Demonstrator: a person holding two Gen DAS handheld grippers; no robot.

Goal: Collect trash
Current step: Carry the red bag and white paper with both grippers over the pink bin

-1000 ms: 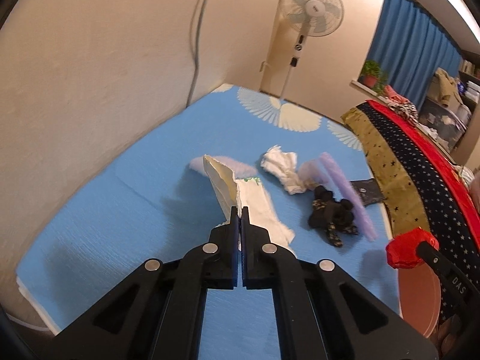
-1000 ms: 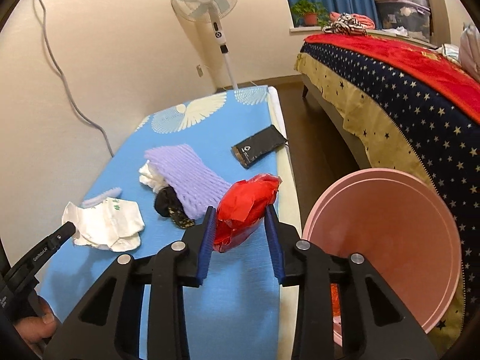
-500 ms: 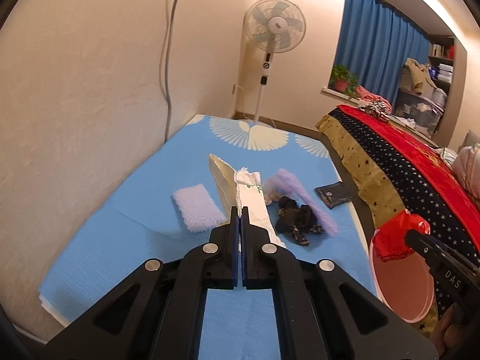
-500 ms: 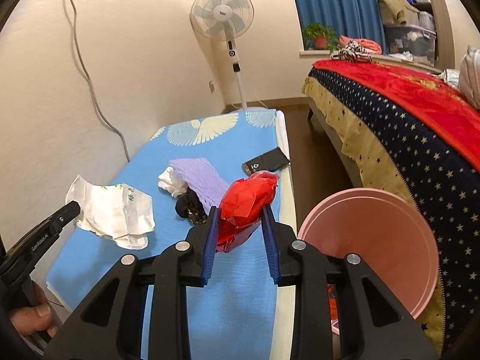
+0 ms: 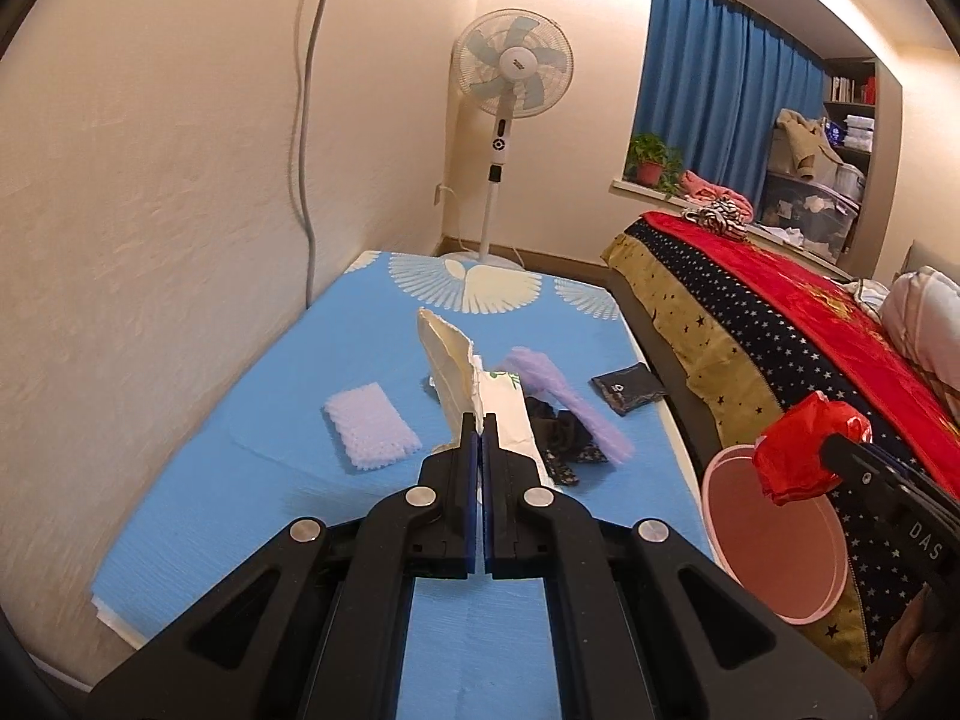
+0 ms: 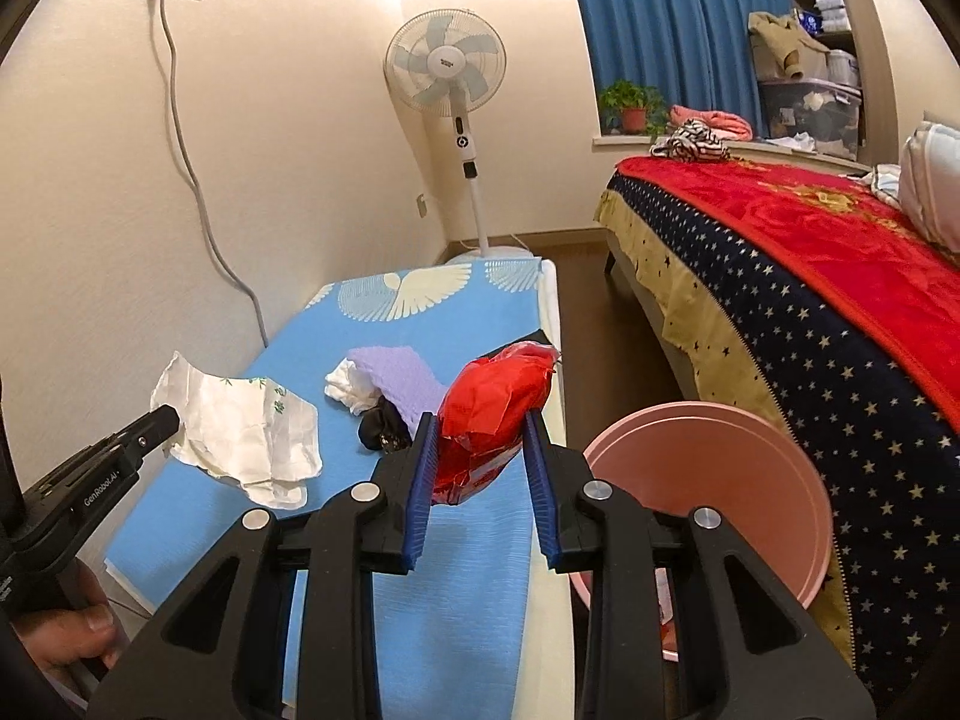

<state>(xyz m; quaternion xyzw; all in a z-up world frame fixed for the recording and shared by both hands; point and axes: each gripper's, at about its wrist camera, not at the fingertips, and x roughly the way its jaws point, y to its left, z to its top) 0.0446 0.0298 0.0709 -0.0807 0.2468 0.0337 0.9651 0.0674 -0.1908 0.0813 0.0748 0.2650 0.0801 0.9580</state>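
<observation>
My left gripper (image 5: pixel 478 429) is shut on a crumpled white paper wrapper (image 5: pixel 462 372), held up above the blue mat (image 5: pixel 240 480); the wrapper also shows in the right wrist view (image 6: pixel 240 426). My right gripper (image 6: pixel 480 450) is shut on a crumpled red plastic bag (image 6: pixel 495 414), just left of the pink bin (image 6: pixel 720 480). The bag (image 5: pixel 798 450) hangs over the bin's rim (image 5: pixel 720 468) in the left wrist view. On the mat lie a purple foam net (image 6: pixel 402 378), a white tissue (image 6: pixel 348 390), a black scrap (image 6: pixel 381 426), a white foam pad (image 5: pixel 369 432) and a black packet (image 5: pixel 627 387).
The mat runs along a cream wall (image 5: pixel 150 240) on the left. A bed with a red and starred cover (image 6: pixel 810 300) stands on the right, with a strip of floor between. A standing fan (image 6: pixel 450 120) is at the mat's far end.
Both grippers have risen and pulled back from the mat with their loads. The wrapper has come off the mat. The red bag has moved closer to the pink bin.
</observation>
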